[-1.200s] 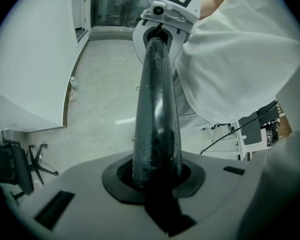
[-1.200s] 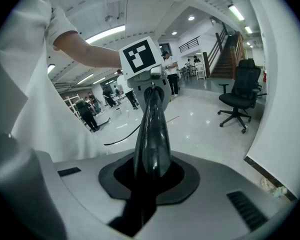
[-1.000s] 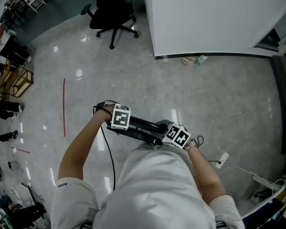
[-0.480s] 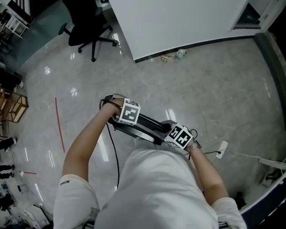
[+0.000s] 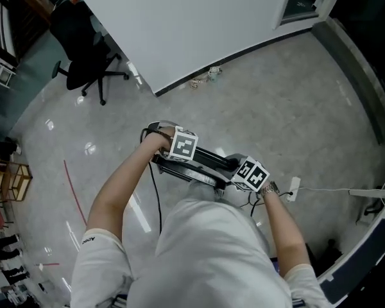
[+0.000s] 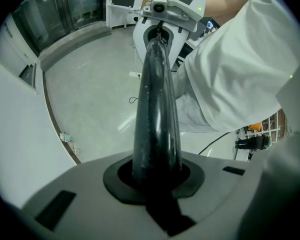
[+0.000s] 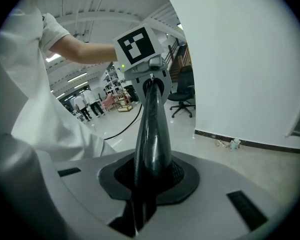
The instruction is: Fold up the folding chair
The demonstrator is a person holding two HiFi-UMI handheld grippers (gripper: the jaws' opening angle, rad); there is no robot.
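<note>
The folded chair shows as a black tube (image 5: 208,162) that runs level in front of the person, between the two grippers. My left gripper (image 5: 174,151) is shut on its left end. In the left gripper view the tube (image 6: 155,99) rises from my left gripper's (image 6: 152,181) jaws, which have just closed a little tighter on it, toward the right gripper's marker cube. My right gripper (image 5: 244,174) is shut on the other end. The same tube (image 7: 151,129) runs out of my right gripper (image 7: 145,184) to the left gripper's cube. The rest of the chair is hidden under the arms and body.
A white wall (image 5: 199,24) stands ahead, with small litter (image 5: 205,77) at its foot. A black office chair (image 5: 83,43) is at the upper left. A white power strip (image 5: 292,188) and cables lie on the grey floor at the right. A red floor line (image 5: 74,191) is at the left.
The person has walked and turned across the floor with the chair; the white wall and office chair have slid left in the head view. Both grippers keep their hold on the tube.
</note>
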